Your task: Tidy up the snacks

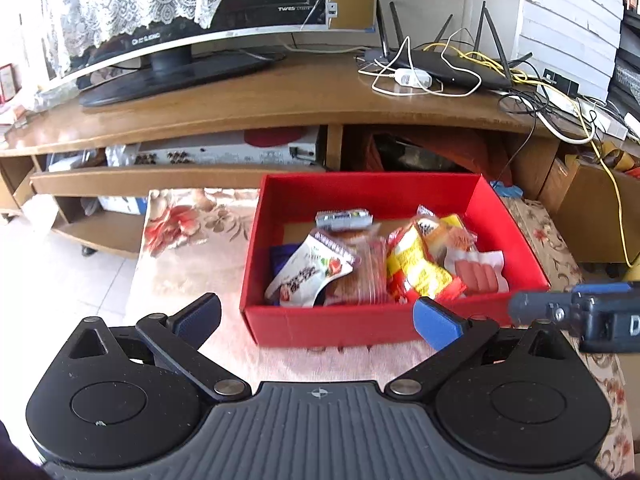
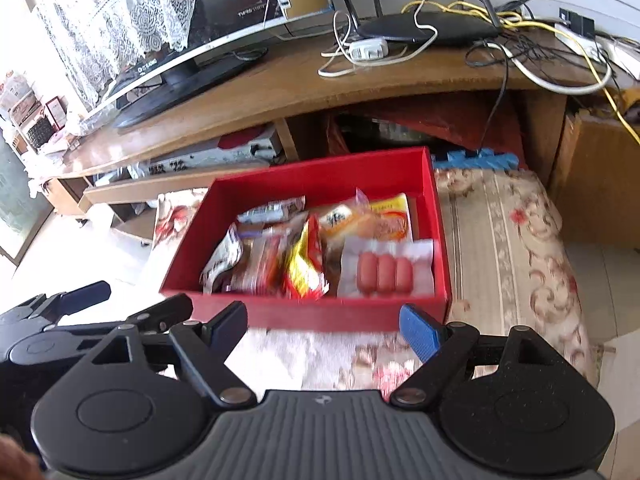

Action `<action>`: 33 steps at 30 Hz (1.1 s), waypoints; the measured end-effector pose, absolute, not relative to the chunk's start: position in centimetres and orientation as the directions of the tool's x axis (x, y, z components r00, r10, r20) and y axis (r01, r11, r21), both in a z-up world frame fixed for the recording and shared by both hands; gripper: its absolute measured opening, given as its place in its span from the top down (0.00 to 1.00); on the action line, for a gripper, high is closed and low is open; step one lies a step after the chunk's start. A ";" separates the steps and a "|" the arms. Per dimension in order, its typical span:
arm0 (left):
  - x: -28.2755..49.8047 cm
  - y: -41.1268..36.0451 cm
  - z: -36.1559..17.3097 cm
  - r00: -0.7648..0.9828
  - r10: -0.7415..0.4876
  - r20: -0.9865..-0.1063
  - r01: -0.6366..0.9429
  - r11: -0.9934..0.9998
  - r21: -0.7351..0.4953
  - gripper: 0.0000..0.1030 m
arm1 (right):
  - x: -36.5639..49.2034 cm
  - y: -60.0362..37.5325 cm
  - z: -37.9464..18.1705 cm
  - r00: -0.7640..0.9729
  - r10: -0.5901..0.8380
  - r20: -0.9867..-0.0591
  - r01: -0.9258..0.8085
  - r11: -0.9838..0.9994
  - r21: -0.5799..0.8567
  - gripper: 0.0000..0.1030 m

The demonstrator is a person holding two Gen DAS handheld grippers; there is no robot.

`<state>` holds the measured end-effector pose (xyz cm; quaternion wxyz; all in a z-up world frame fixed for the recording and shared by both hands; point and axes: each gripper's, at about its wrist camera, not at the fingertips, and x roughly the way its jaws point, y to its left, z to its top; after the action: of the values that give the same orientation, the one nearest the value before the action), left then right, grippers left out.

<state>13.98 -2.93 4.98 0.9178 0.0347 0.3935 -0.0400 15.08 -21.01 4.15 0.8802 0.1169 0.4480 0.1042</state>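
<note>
Your left gripper (image 1: 318, 316) and right gripper (image 2: 324, 326) both hang in front of the red box's (image 1: 332, 326) near wall, jaws spread wide, nothing between them. The snack packets (image 1: 384, 264) lie heaped inside the box — sausage pack (image 2: 386, 270) at its near right corner. The box sits on a soft floral cover (image 2: 500, 236). Risk: a low reach could catch that wall and shove the box — or a loose pinch could drag neighbouring wrappers out.

Two black hand-held grippers with blue finger pads side by side, angled downward: left gripper (image 1: 318, 316) spread wide, empty; right gripper (image 2: 324, 326) also parted, holding nothing.
</note>
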 end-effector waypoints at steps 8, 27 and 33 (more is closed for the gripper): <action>11.5 -2.6 5.0 0.690 -0.040 -0.722 0.087 0.996 0.027 0.00 | 12.1 -20.7 3.5 0.562 0.271 -0.782 -0.081 0.958 0.275 0.19; 7.3 -1.9 4.2 0.671 -0.076 -0.737 0.101 0.995 -0.010 0.00 | 8.1 -20.0 3.2 0.549 0.265 -0.793 -0.087 0.961 0.261 0.19; 6.1 -2.0 4.1 0.670 -0.071 -0.739 0.107 0.994 0.001 0.00 | 6.9 -20.1 2.9 0.540 0.260 -0.800 -0.086 0.963 0.255 0.19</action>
<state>6.13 -2.00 4.05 0.9136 0.0220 0.4031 -0.0488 6.91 -20.08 2.88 0.8725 0.0929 0.4693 0.0993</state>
